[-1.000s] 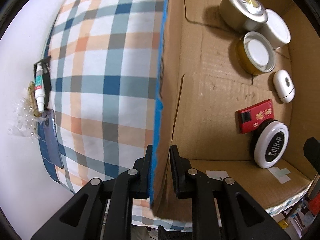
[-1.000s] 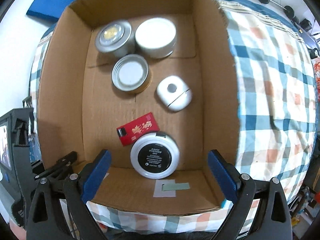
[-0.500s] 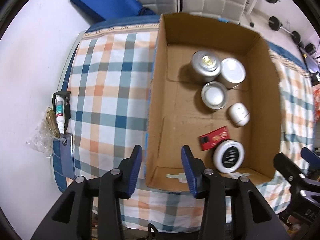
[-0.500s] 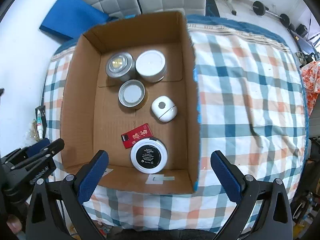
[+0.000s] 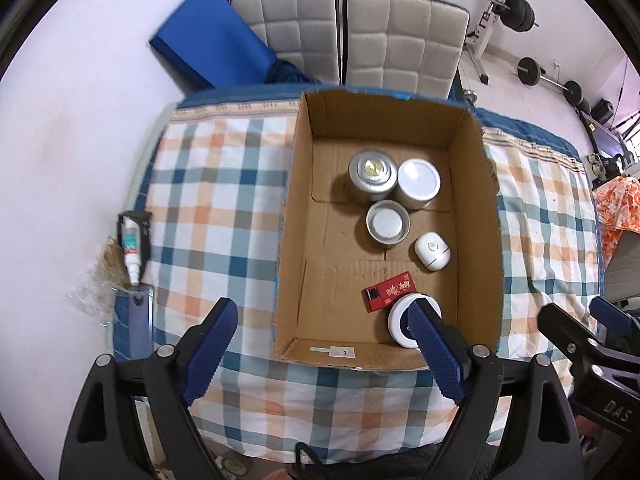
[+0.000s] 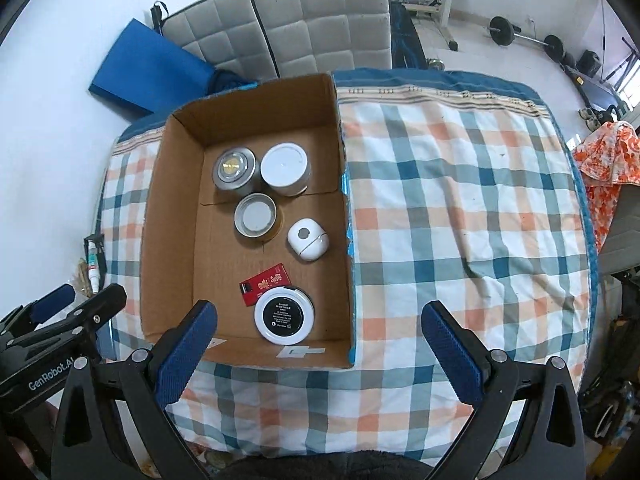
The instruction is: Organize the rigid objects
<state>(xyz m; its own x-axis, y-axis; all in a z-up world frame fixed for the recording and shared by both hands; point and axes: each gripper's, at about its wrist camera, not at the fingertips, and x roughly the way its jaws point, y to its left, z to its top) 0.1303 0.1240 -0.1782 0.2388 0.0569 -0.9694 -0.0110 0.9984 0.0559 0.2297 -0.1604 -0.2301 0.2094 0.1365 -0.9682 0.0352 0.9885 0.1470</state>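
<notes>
Left tongs (image 5: 322, 340) let go of the box (image 5: 286, 216) wall, both pairs now gaping, empty — right tongs (image 6: 320, 338); arm reads "GenRobot"

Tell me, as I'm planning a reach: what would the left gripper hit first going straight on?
The left gripper would likely meet the box floor by its left wall, missing the tins; depth unclear.

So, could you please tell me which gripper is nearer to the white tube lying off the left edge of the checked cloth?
Left. The left gripper hangs over the cloth's near-left part, beside the white tube; the right gripper hangs further right, beyond the cardboard box.
</notes>
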